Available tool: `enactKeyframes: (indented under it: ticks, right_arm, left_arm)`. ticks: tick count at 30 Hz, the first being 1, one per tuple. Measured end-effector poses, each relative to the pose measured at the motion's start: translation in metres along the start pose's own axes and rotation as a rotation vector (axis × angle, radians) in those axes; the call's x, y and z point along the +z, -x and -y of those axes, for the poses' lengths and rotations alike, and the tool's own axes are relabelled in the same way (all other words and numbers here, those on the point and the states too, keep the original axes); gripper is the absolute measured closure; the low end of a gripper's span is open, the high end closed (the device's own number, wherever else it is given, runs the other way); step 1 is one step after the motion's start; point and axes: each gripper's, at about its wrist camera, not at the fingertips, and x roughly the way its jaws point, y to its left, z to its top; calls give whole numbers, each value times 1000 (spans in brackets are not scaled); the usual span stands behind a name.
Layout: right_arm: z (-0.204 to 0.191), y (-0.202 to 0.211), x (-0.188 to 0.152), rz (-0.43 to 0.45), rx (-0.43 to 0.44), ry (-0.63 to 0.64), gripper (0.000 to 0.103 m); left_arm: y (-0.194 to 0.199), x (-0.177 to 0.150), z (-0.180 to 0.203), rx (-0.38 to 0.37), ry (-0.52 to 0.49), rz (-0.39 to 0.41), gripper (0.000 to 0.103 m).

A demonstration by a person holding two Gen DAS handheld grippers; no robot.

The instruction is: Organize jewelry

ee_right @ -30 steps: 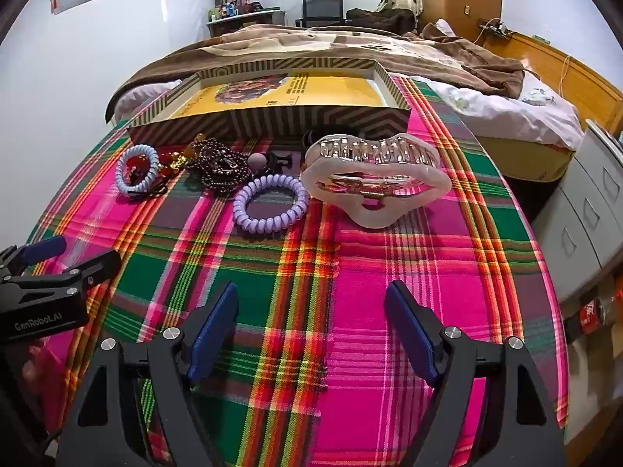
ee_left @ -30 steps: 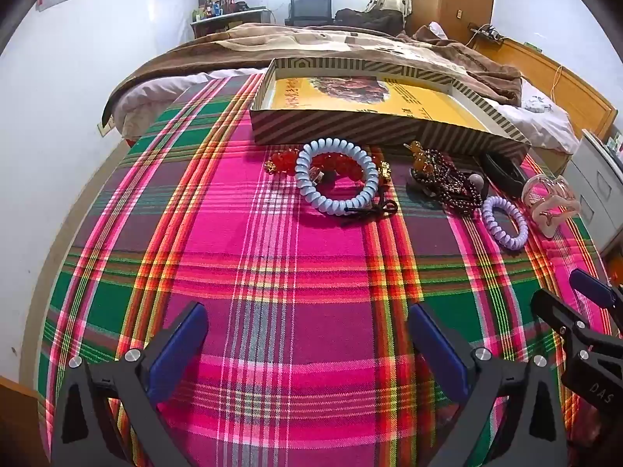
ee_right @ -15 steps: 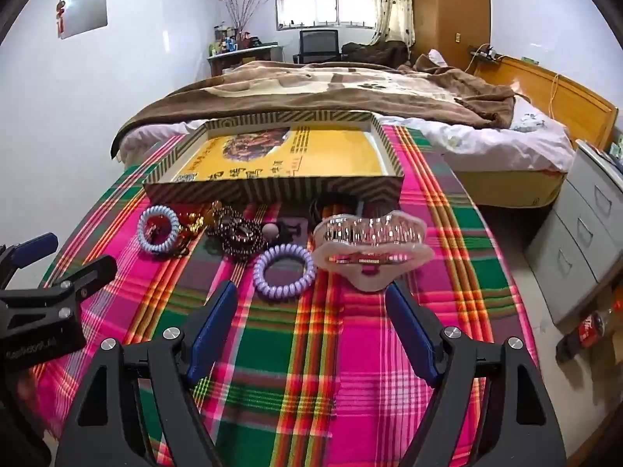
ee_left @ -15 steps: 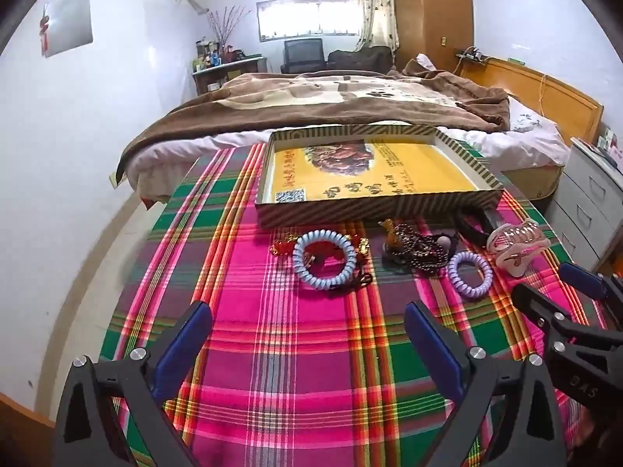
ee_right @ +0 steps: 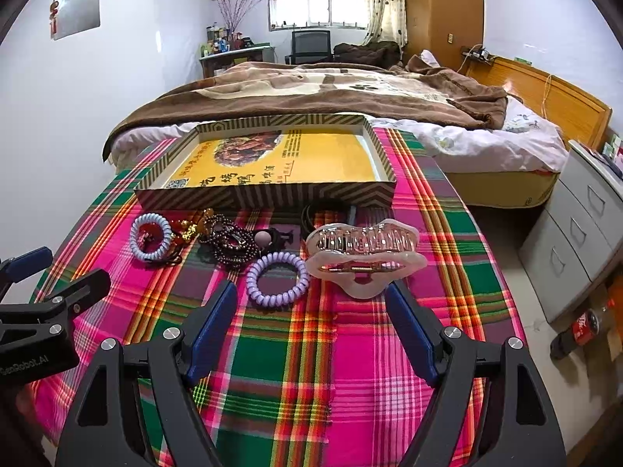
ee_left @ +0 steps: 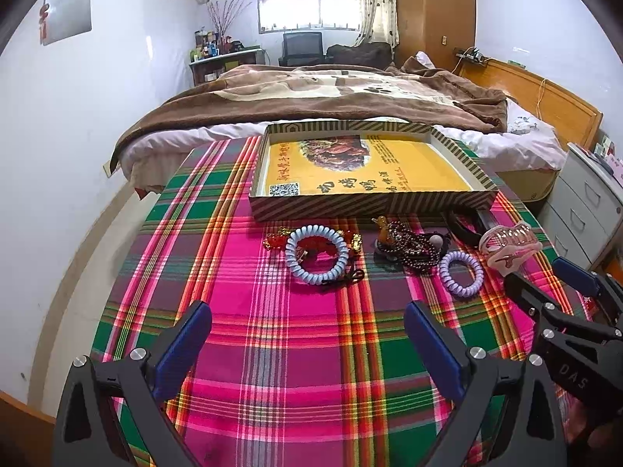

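Note:
A row of jewelry lies on the plaid cloth in front of a striped box lid with a yellow inside. From the left: a blue coil band over red and gold beads, a dark bead string, a purple coil band, a black band, a pink hair claw. My left gripper is open and empty, short of the blue band. My right gripper is open and empty, just short of the purple band and the claw.
The plaid cloth covers a round table. A bed with a brown blanket stands behind it. A grey drawer unit and a cola bottle on the floor are at the right. A white wall is at the left.
Both grippers have pulled back and risen from the table, so the jewelry and the box look smaller and farther. Both stay open and empty.

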Motion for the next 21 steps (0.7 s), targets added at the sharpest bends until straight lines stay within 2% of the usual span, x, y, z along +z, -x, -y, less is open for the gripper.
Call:
enactKeyframes:
  ticks: [21]
  right_arm:
    - [0, 1, 0, -1, -10, -7, 25]
  left_arm:
    - [-2, -1, -5, -10, 28, -9, 3]
